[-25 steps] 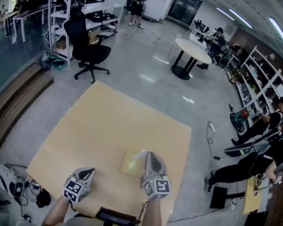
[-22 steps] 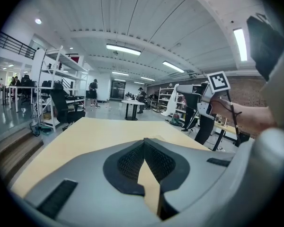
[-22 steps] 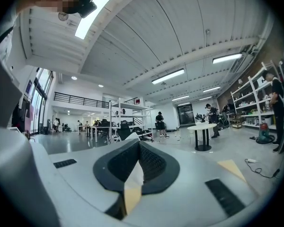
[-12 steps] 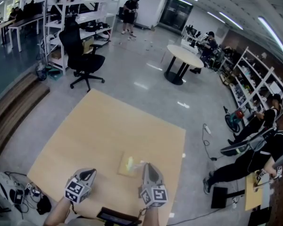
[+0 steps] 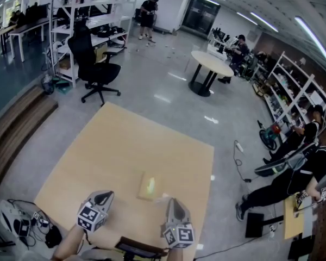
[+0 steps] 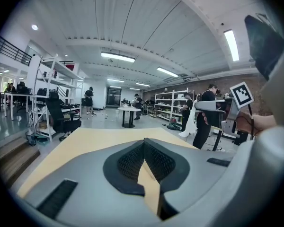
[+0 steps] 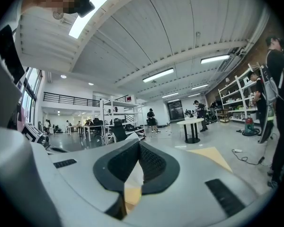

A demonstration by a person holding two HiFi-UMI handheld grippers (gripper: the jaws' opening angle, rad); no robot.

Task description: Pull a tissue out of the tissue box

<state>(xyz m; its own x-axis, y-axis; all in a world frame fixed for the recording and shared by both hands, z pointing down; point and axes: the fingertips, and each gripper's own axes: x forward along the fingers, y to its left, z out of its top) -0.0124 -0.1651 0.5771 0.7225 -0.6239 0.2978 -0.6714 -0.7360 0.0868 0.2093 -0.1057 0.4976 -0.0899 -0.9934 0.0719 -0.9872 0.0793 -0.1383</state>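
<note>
Found right hand-held gripper (image 5: pixel 171 203) clamped on tissue (image 7: pixel 134 173); left hand-held gripper (image 5: pixel 104 196) closed on nothing. Noted box (image 5: pixel 148 185) just beyond, on bench (image 5: pixel 108 140). Judged pull-out in hand; next calls for drawing tissue fully clear.

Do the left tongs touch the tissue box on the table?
No, in the head view the left tongs hang apart from the tissue box, with bare table showing between them.
</note>
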